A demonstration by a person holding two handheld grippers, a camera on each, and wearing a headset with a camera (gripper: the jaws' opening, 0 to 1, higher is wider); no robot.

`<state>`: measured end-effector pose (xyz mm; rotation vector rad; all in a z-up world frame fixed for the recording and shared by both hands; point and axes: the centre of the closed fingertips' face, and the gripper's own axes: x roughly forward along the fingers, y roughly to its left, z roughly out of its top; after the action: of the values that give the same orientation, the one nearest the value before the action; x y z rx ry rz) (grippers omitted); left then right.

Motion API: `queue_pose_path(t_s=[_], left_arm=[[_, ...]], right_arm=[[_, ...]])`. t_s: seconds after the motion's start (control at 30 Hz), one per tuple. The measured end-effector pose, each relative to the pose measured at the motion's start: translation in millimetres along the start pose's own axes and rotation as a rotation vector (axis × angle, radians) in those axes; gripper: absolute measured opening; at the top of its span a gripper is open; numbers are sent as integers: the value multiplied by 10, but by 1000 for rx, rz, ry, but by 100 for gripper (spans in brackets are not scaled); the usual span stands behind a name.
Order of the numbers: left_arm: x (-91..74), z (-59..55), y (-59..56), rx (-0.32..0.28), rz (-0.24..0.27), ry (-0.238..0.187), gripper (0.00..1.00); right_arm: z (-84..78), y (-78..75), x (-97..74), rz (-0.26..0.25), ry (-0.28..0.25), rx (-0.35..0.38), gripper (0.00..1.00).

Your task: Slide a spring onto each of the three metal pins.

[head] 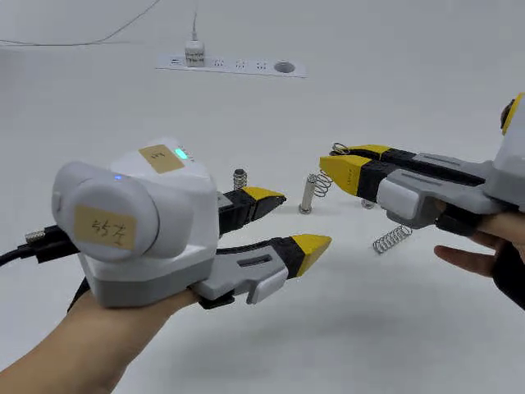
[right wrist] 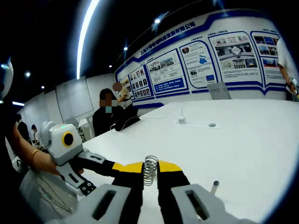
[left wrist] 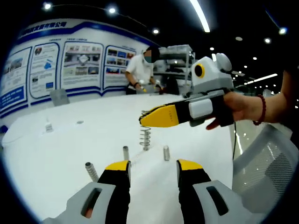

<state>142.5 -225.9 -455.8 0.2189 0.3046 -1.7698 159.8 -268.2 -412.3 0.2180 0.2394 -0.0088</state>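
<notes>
Seated spring [head: 239,177]: it looks threaded over the left pin [left wrist: 91,171], so I judge one of three done. It is small here, so whether it sits fully down is hard to tell. Just in front, the left claw [head: 289,220] stands wide open with nothing in it.

Next comes the middle pin [head: 306,197], upright on the tabletop [head: 369,328] and apparently bare. The held spring [head: 321,182] hangs just beside its top, pinched between the nearly closed jaws of the right claw [head: 336,158]. I cannot tell whether its lower end has caught that pin or merely hovers near it.

The third pin [head: 367,203] is mostly hidden behind the right claw but seems bare. Furthest right, a loose spring [head: 391,238] lies on its side on the tabletop, waiting. Two pins remain, by my reckoning.
</notes>
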Motion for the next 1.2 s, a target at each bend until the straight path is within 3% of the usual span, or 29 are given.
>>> queue_pose_path(t_s=[0.67,0.97,1.2], left_arm=[[19,-127,24,14,18,51,55],[10,-124,65,-12,34,50,60],[10,-153,82,-20,43,63,62]], right_arm=[[1,-351,262,-66,-3,-51,11],[-66,-412,346,-75,17,-75,12],[-133,-419,385,-85,51,-136,12]])
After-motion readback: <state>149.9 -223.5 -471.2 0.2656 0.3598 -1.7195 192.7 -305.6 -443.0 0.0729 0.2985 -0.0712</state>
